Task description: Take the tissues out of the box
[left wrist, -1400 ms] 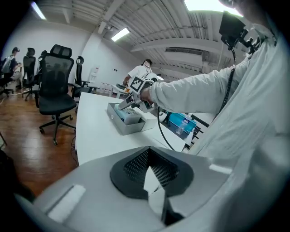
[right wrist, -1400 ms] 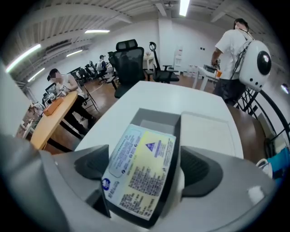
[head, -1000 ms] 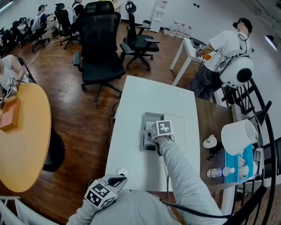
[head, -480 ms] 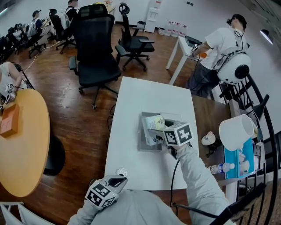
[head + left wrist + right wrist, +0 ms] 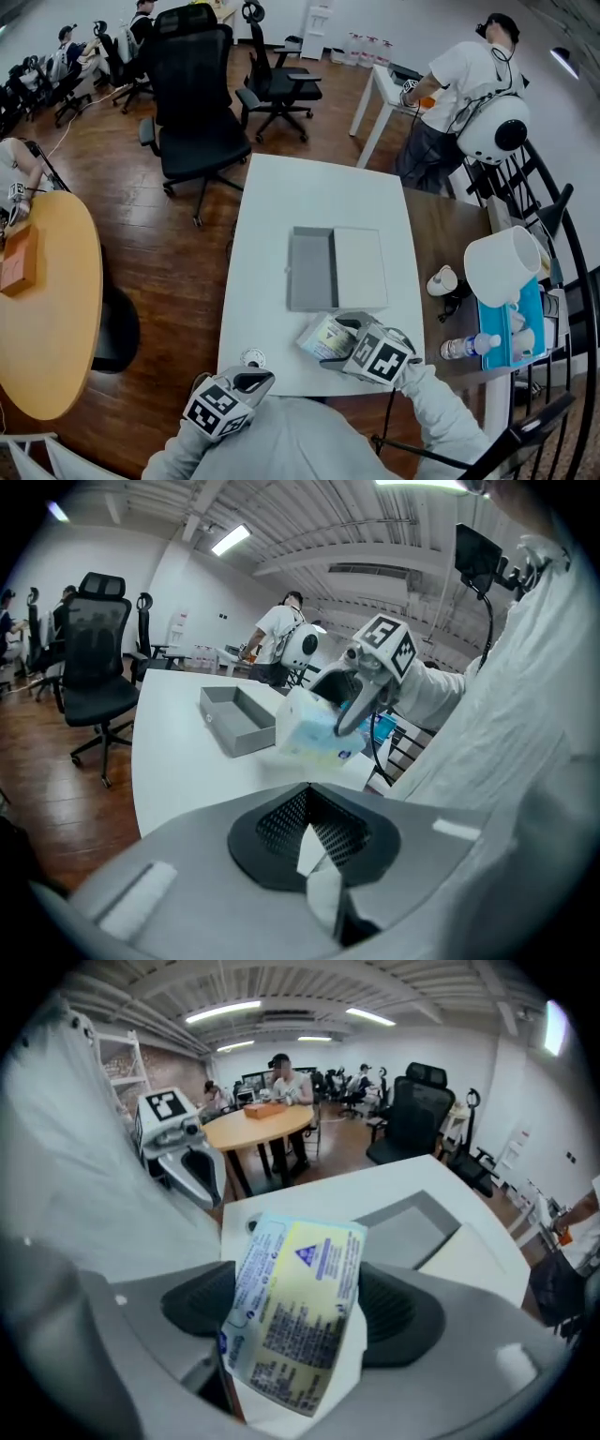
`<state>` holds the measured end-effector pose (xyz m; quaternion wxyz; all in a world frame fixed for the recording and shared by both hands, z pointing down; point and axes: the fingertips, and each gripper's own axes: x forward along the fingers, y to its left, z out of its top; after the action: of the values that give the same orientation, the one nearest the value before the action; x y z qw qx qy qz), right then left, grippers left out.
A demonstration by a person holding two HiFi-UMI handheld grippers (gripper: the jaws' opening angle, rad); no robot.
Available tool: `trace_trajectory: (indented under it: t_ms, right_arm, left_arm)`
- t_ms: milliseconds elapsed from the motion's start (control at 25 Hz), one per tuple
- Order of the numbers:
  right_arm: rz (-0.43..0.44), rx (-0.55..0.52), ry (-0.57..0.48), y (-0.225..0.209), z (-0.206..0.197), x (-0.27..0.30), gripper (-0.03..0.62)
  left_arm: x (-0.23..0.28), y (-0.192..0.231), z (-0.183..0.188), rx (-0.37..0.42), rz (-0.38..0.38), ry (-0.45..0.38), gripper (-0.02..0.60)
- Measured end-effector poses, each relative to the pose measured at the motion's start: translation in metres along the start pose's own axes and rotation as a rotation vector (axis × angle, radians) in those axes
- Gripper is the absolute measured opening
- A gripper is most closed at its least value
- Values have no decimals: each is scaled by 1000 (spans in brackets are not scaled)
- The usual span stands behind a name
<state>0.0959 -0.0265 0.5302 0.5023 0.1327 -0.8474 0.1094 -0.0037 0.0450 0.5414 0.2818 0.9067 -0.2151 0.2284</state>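
The grey box (image 5: 309,269) lies open in the middle of the white table (image 5: 309,202), its lid (image 5: 360,267) flat beside it, and its inside looks bare. My right gripper (image 5: 337,349) is over the table's near edge, shut on a pale yellow and blue tissue pack (image 5: 326,337). In the right gripper view that tissue pack (image 5: 295,1312) fills the space between the dark pads, tilted. The left gripper view shows the same tissue pack (image 5: 314,728) hanging in front of the box (image 5: 236,719). My left gripper (image 5: 251,381) is off the front-left corner, jaws together, with only a thin white sliver between its pads.
A small round fitting (image 5: 251,358) sits in the table near the front edge. To the right is a brown side table with a white lamp shade (image 5: 506,265) and a water bottle (image 5: 466,346). A black office chair (image 5: 192,103) and a person (image 5: 464,94) are beyond the table.
My right gripper lifted the tissue pack out of the box and carried it back to the table's near edge. The left gripper stayed where it was.
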Motion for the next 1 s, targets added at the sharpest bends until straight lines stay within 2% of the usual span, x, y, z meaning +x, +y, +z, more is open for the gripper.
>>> trace_trajectory:
  t_ms: [240, 360, 480, 560, 680, 840, 920, 1000]
  right_arm:
    - [126, -291, 113, 18, -22, 49, 417]
    - [168, -290, 142, 14, -32, 66, 417]
    - [195, -254, 106, 13, -32, 72, 423]
    - [183, -247, 66, 10, -25, 65, 423]
    - [121, -153, -134, -5, 10, 23, 423]
    - [-23, -16, -562, -25, 67, -80, 415]
    - [-111, 35, -710, -30, 82, -119, 324]
    - [-193, 69, -739, -34, 82, -130, 204]
  left_arm:
    - [1, -5, -3, -5, 14, 7, 14]
    - [-1, -4, -4, -14, 33, 5, 14]
    - [-4, -2, -5, -26, 50, -2, 14]
    - [-6, -2, -5, -27, 58, -5, 14]
    - [-7, -2, -6, -32, 66, -6, 14]
    - [-7, 0, -5, -42, 61, -9, 14]
    - [-8, 1, -4, -39, 53, -8, 14]
    - [-7, -1, -3, -29, 44, -3, 14]
